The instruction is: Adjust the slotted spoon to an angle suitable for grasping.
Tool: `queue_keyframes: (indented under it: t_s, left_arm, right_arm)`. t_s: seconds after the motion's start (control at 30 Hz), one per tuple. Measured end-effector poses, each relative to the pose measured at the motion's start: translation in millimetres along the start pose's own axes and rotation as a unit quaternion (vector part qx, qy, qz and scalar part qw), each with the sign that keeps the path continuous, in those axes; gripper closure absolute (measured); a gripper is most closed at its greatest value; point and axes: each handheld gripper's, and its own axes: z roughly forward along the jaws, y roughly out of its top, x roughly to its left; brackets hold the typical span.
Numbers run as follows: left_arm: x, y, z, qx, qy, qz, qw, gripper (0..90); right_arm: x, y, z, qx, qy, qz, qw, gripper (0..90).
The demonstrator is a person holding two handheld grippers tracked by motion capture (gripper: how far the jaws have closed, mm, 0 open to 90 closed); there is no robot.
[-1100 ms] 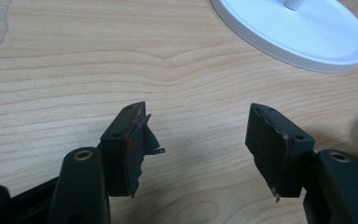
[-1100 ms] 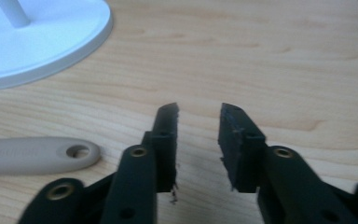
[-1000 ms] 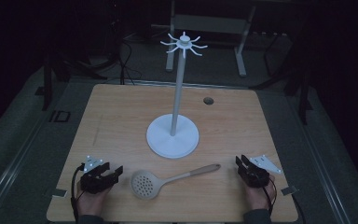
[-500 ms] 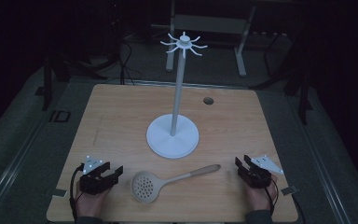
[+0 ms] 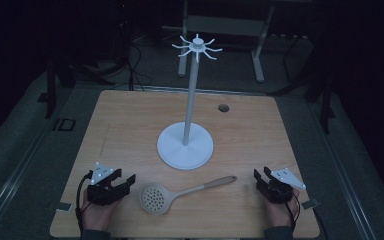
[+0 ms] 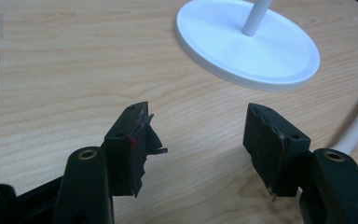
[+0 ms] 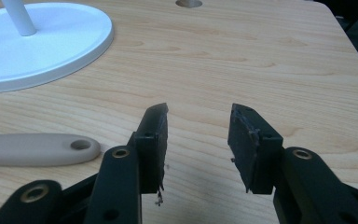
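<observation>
My left gripper (image 5: 122, 183) rests low on the light wooden table (image 5: 130, 125), jaws apart, empty. Just right of it lies the beige slotted spoon (image 5: 156, 198), its handle running toward my right gripper (image 5: 260, 177), also spread and empty. Beyond both stands the white round-based hook stand (image 5: 185, 145).

Looks like a lab or test bay, not a home. Light wood worktop (image 5: 130, 125) with a cable grommet hole (image 5: 223, 107), standing on grey carpet (image 5: 25, 150). Dark room around it; metal frame legs (image 5: 260, 55) and loose cables (image 5: 135, 65) on the floor behind. Tape markers at the worktop's near corners (image 5: 64, 206).
</observation>
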Motion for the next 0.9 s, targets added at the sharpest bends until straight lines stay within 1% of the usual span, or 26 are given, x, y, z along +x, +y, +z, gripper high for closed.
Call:
queue_keyframes:
  t_s: [0.2,0.5,0.6,0.77,0.87,0.9]
  left_arm:
    - [-5.2,10.4,0.5,0.0,-0.006,0.01,0.9999,41.3]
    - [-13.5,23.2,4.1,0.002,-0.019,0.019,0.9996,41.3]
    - [-15.6,26.2,5.3,0.004,-0.026,0.026,0.9993,41.3]
    - [-18.5,30.4,6.8,0.007,-0.03,0.035,0.9989,41.3]
    - [-19.4,33.3,7.3,0.007,-0.032,0.038,0.9987,41.4]
    - [-21.1,37.2,7.8,0.006,-0.037,0.044,0.9983,41.4]
  right_arm:
    - [-2.3,0.8,-1.7,-0.008,0.002,0.007,0.9999,56.9]
    - [-8.1,0.3,-3.0,-0.002,-0.006,0.019,0.9998,58.4]
    - [-8.8,-0.1,-2.3,-0.001,-0.008,0.018,0.9998,58.0]
    - [-8.8,-1.2,-1.1,0.0,-0.013,0.01,0.9999,56.2]
    - [-9.6,-1.5,-0.6,0.001,-0.012,0.012,0.9999,56.0]
    - [-9.9,-1.5,-0.6,0.0,-0.013,0.012,0.9998,55.9]
